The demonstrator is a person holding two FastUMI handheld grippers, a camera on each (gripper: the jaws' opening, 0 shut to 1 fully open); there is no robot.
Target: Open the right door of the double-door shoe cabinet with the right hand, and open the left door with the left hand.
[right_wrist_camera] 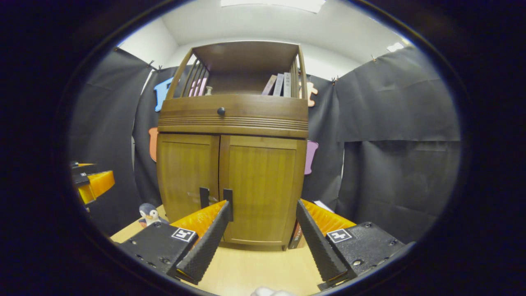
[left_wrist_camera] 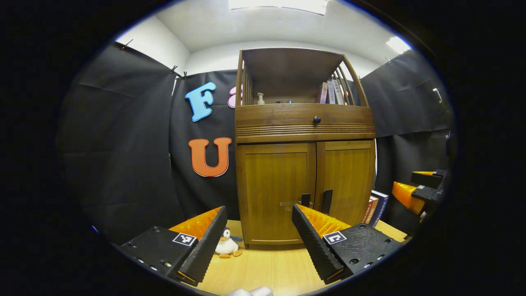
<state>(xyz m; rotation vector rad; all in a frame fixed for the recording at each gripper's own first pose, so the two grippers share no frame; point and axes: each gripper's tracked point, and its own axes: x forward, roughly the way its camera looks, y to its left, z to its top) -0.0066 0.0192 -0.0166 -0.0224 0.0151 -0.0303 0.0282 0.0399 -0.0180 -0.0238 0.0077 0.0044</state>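
Observation:
The wooden shoe cabinet [left_wrist_camera: 304,127] stands on the table with both doors shut. In the left gripper view its left door [left_wrist_camera: 273,181] and right door [left_wrist_camera: 349,176] meet at two dark upright handles [left_wrist_camera: 305,200] low in the middle. My left gripper [left_wrist_camera: 259,209] is open, a short way in front of the left door, holding nothing. In the right gripper view my right gripper [right_wrist_camera: 263,205] is open before the right door [right_wrist_camera: 261,181], its left fingertip lined up with that door's handle [right_wrist_camera: 228,197]. Each gripper shows at the edge of the other's view: the right gripper [left_wrist_camera: 415,187], the left gripper [right_wrist_camera: 92,183].
A penguin toy [left_wrist_camera: 226,246] sits on the light wooden table [left_wrist_camera: 267,271] at the cabinet's left foot. Books [left_wrist_camera: 376,207] lean against its right side. A drawer with a dark knob [left_wrist_camera: 317,119] and a shelf with books top the doors. Black cloth walls surround.

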